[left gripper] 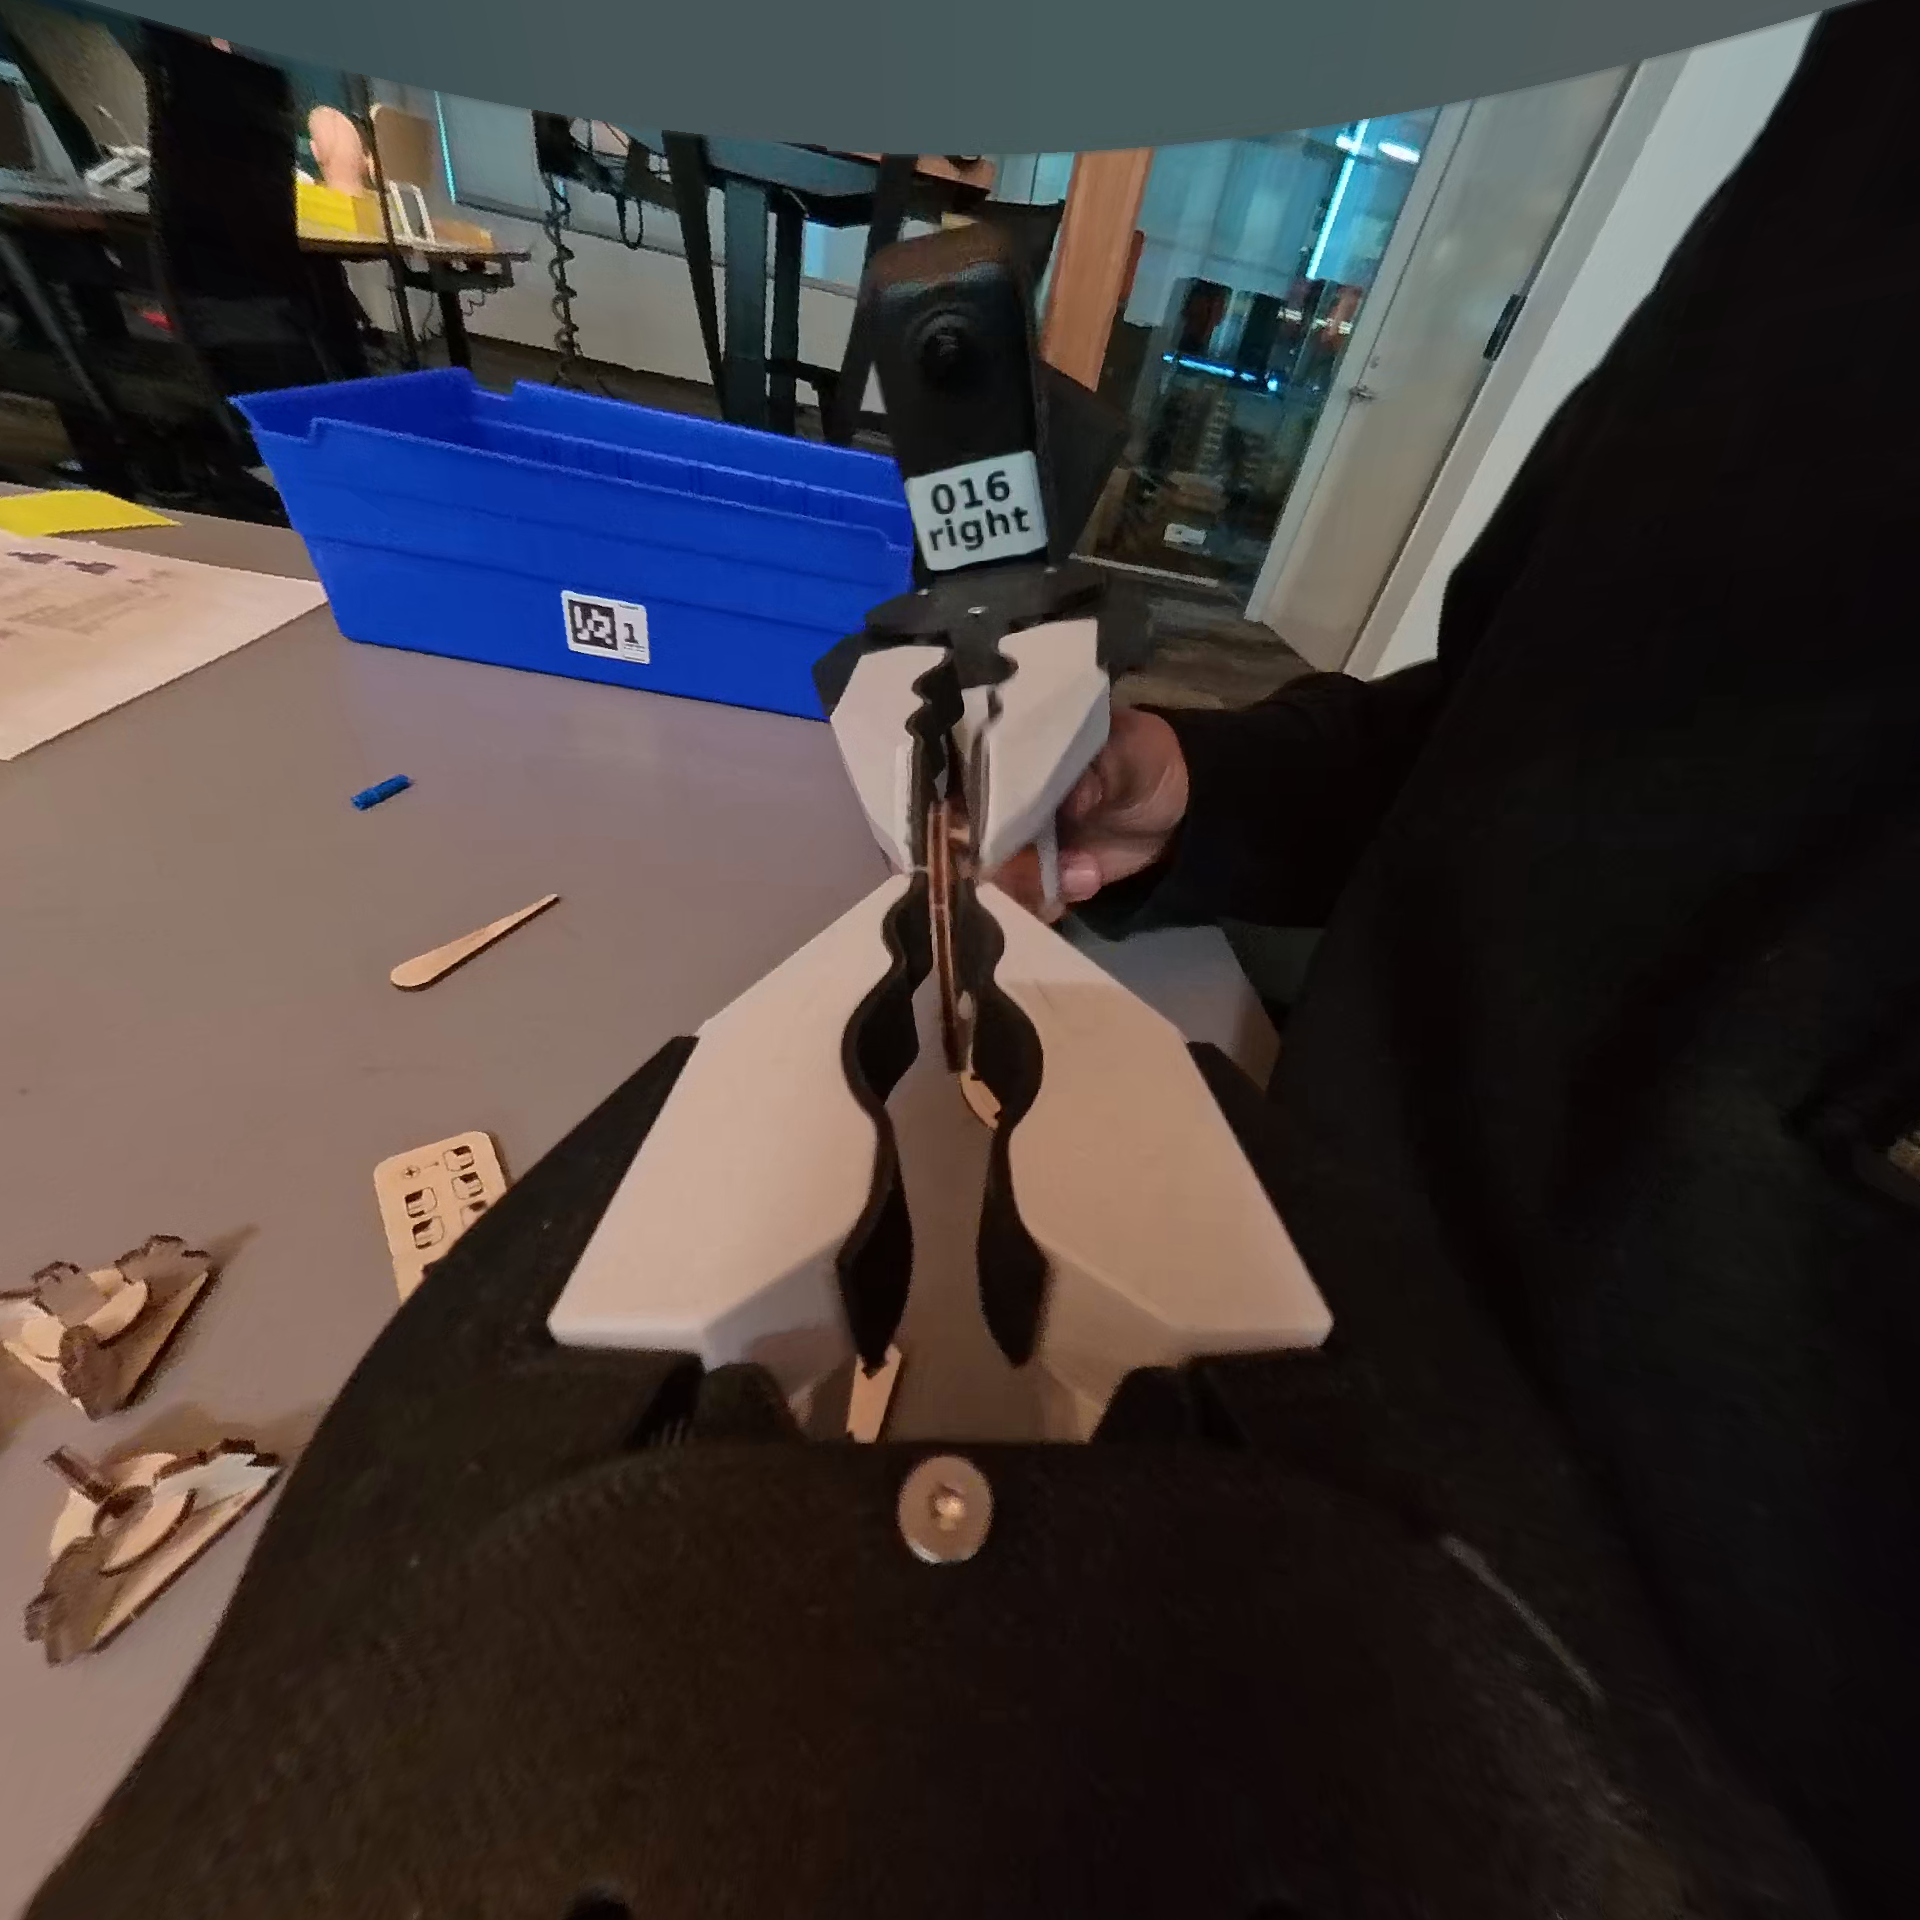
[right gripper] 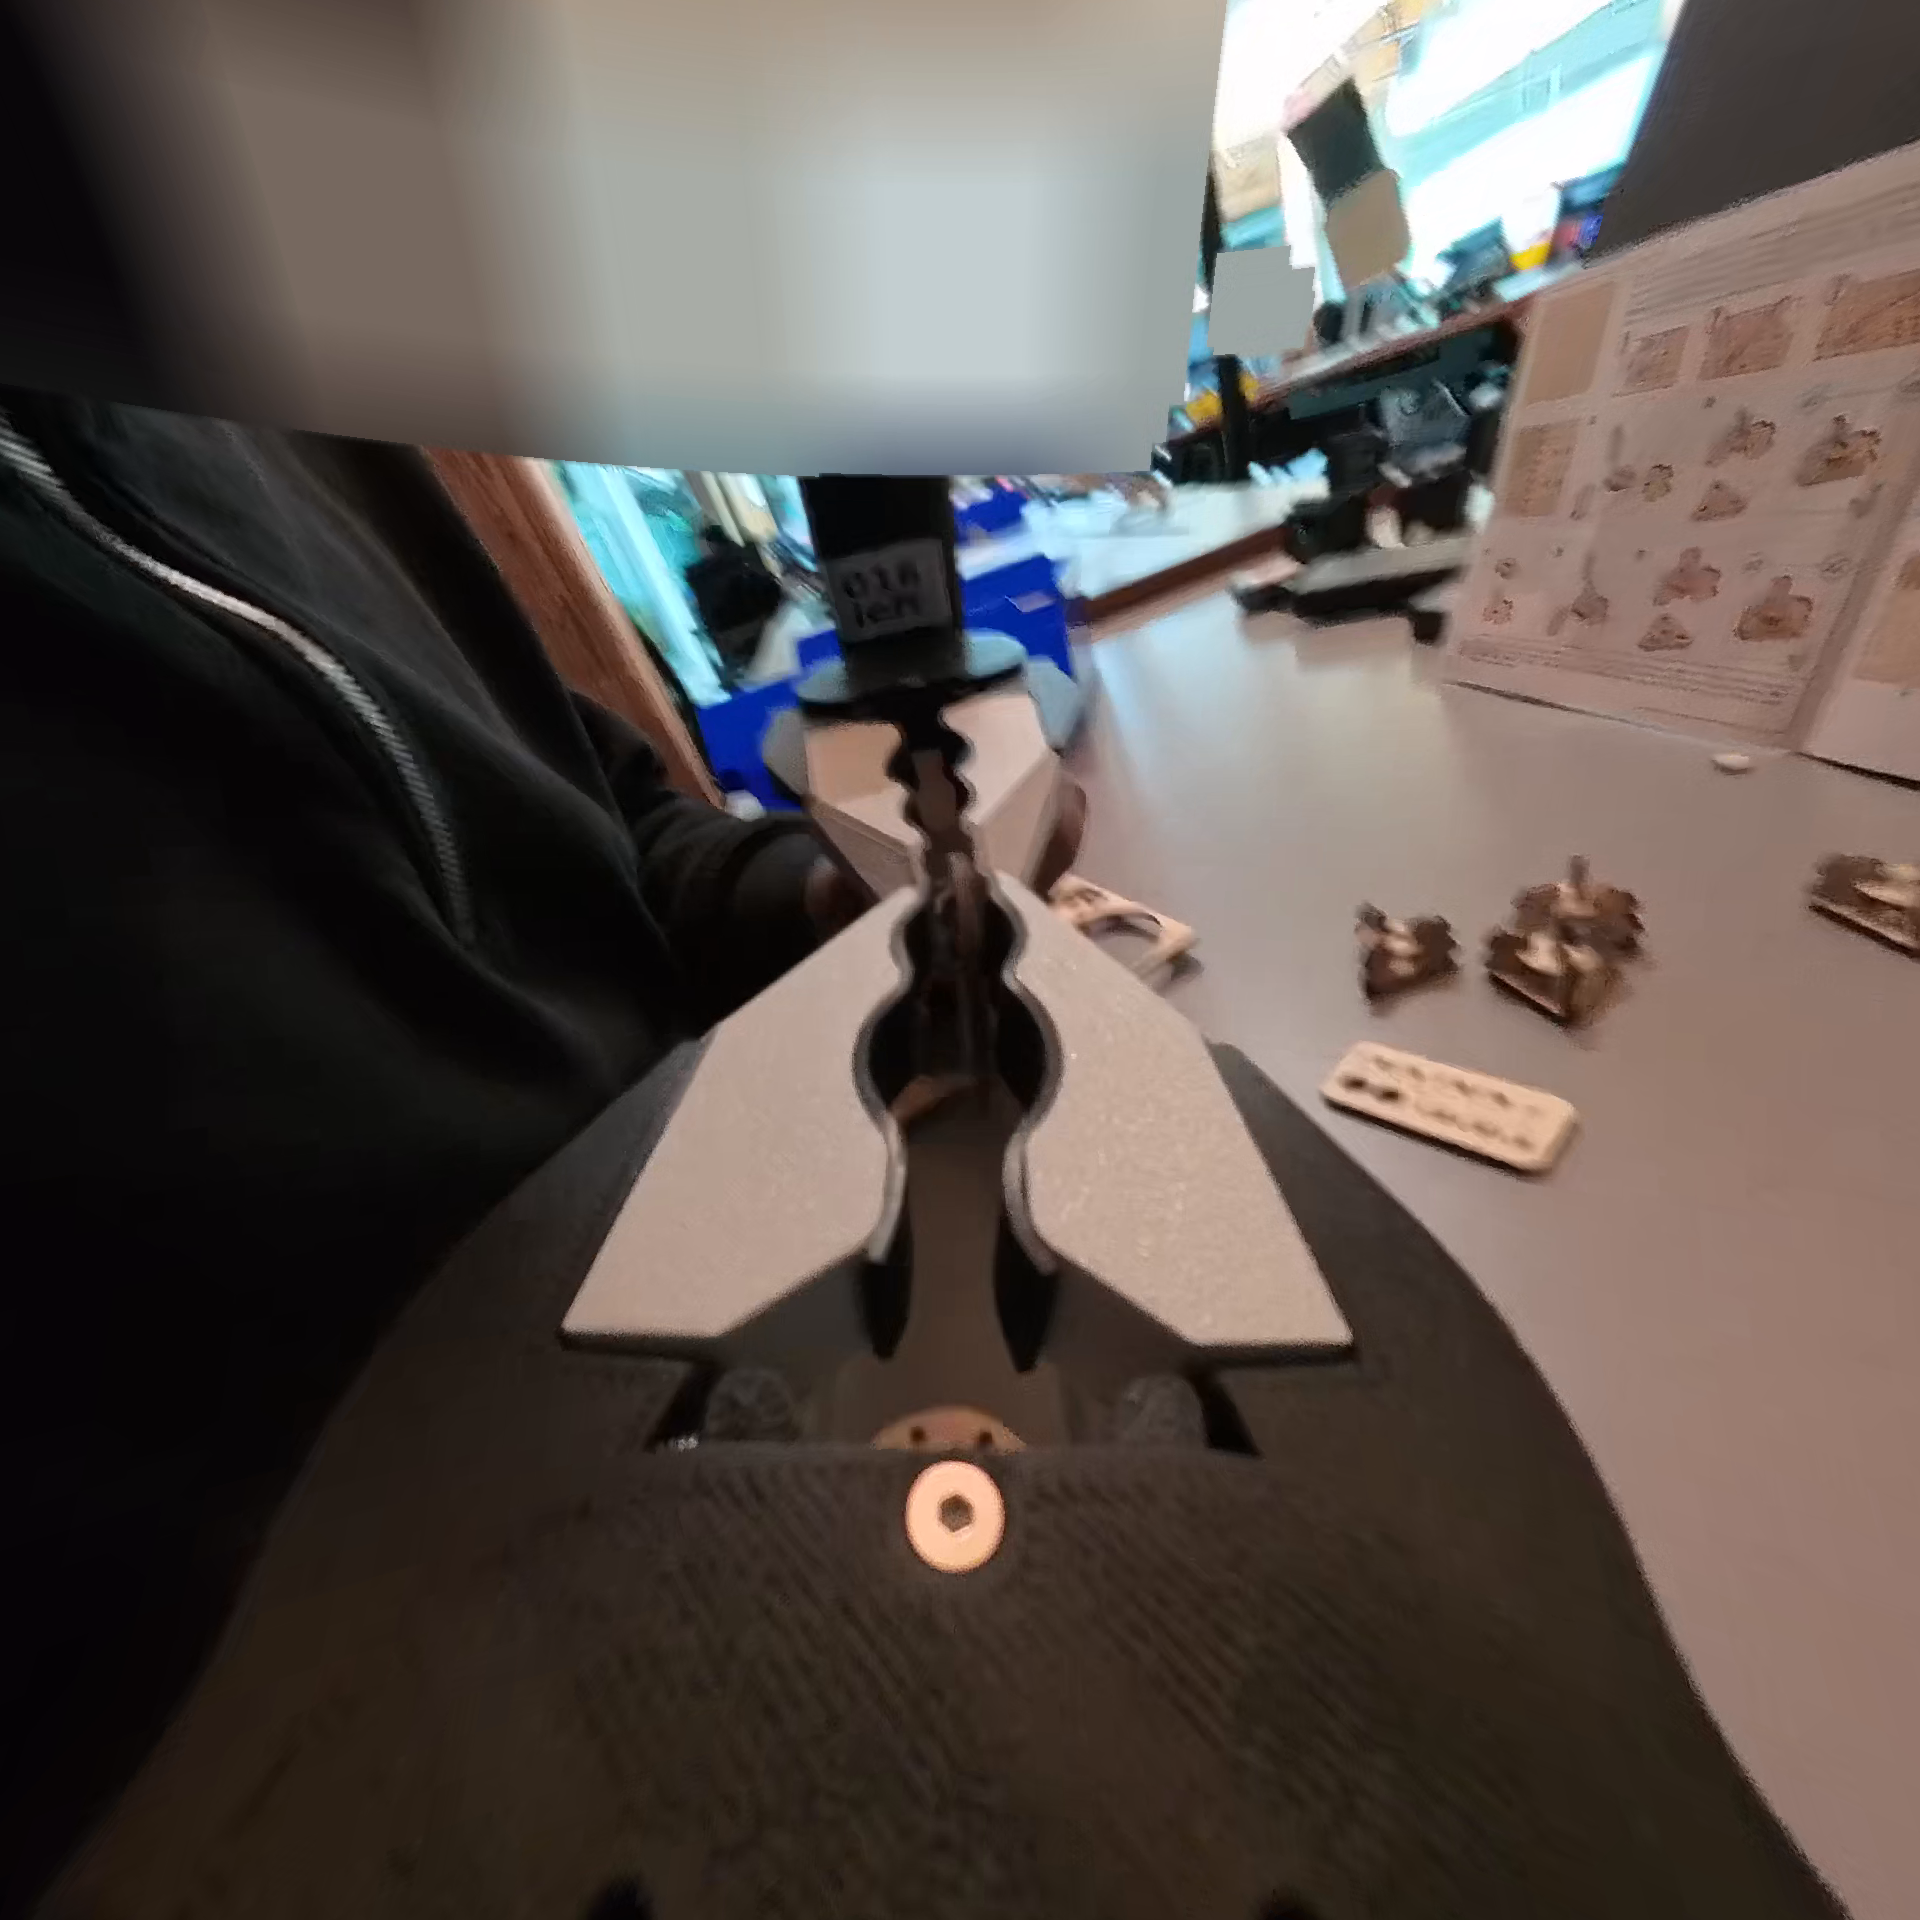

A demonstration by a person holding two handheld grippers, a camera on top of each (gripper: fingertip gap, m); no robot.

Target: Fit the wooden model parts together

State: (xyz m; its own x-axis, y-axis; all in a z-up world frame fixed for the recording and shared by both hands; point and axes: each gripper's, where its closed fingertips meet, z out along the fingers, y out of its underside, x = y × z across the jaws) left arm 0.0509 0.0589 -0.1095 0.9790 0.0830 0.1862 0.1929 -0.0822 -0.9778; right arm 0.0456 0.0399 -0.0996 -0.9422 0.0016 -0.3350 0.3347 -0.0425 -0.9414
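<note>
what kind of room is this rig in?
Likely a maker lab or workshop office. A grey worktable holds laser-cut wooden model parts, a blue parts bin and an illustrated assembly sheet; more desks with equipment stand behind.

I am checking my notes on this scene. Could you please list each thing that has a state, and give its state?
left gripper: shut on thin wooden piece
right gripper: closed on the same piece
blue bin: upright
wooden stick: flat on table
booklet: open

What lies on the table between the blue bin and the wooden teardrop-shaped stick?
A small blue peg lies between the blue bin and wooden stick, in the left wrist view.
</note>
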